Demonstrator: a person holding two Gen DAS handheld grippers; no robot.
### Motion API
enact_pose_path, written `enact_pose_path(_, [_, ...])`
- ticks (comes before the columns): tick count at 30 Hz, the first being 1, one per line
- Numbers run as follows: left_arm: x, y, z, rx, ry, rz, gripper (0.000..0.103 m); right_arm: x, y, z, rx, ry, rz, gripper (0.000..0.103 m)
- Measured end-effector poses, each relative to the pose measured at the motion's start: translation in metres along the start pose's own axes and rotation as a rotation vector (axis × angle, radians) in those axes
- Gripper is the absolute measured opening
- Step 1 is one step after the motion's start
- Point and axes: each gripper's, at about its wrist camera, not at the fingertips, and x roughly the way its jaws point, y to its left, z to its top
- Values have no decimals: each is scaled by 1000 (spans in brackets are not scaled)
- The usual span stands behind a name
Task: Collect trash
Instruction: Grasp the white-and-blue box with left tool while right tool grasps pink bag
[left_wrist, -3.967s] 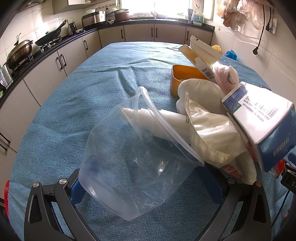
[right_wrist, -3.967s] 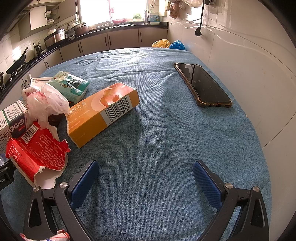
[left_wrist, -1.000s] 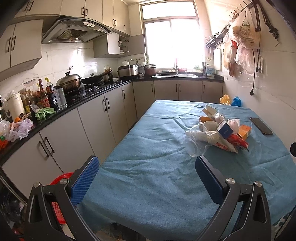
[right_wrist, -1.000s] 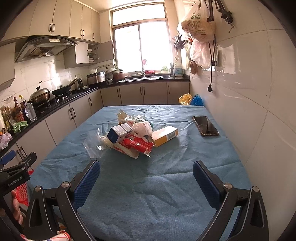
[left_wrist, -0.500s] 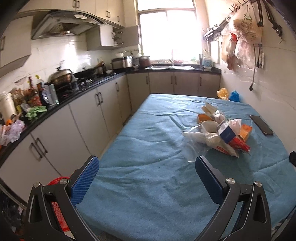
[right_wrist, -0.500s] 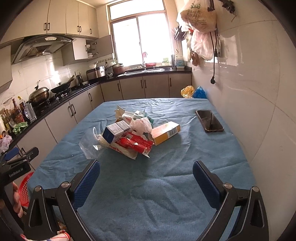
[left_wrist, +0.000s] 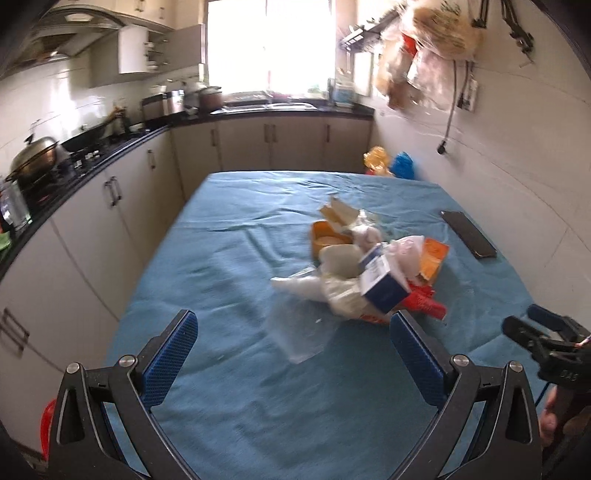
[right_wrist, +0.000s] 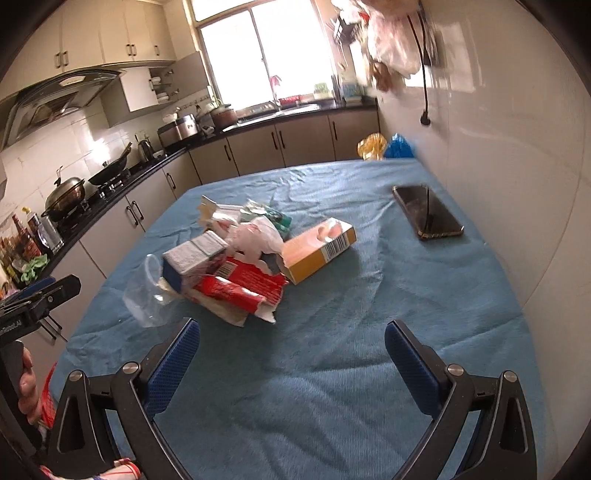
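Note:
A heap of trash lies mid-table on the blue cloth (left_wrist: 229, 266): a clear plastic cup (left_wrist: 297, 332) on its side, a blue-and-white carton (left_wrist: 382, 286), a torn red box (right_wrist: 240, 286), an orange box (right_wrist: 319, 247) and crumpled white plastic (right_wrist: 255, 236). My left gripper (left_wrist: 291, 354) is open and empty, held short of the cup. My right gripper (right_wrist: 291, 363) is open and empty, nearer than the heap. The cup also shows in the right wrist view (right_wrist: 146, 295).
A black phone (right_wrist: 426, 218) lies at the table's right side by the tiled wall. Yellow and blue bags (right_wrist: 384, 147) sit at the far edge. Cabinets and a stove with pans (left_wrist: 40, 155) line the left. A red basket (left_wrist: 46, 424) stands on the floor at left.
Four seconds ago both grippers were close over the heap; they then pulled far back. Over the last second both have moved forward and tilted down toward the trash, still open.

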Motion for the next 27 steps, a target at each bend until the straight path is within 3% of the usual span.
enact_pose_path(6, [32,-42,17,104,0,-34,103,29,-22,4,72,54,29,102])
enact_pose_path(15, [93,-84,34,229,75,-41,102,46,-42,3,124,82,53,102])
enact_pose_path(17, [103,-86,35,233,108,-60,90,47,-43,4,127,84,63,102])
enact_pose_path(19, [116,-86,36,216,170,-79,54,48,-42,8,127,83,73,102])
enact_pose_path(20, [122,-83,35,192,206,-99,42,48,-41,10,125,82,76,102])
enact_pose_path(27, [104,-53,25,47,201,-171,43,52,-26,33,103,41,105,101])
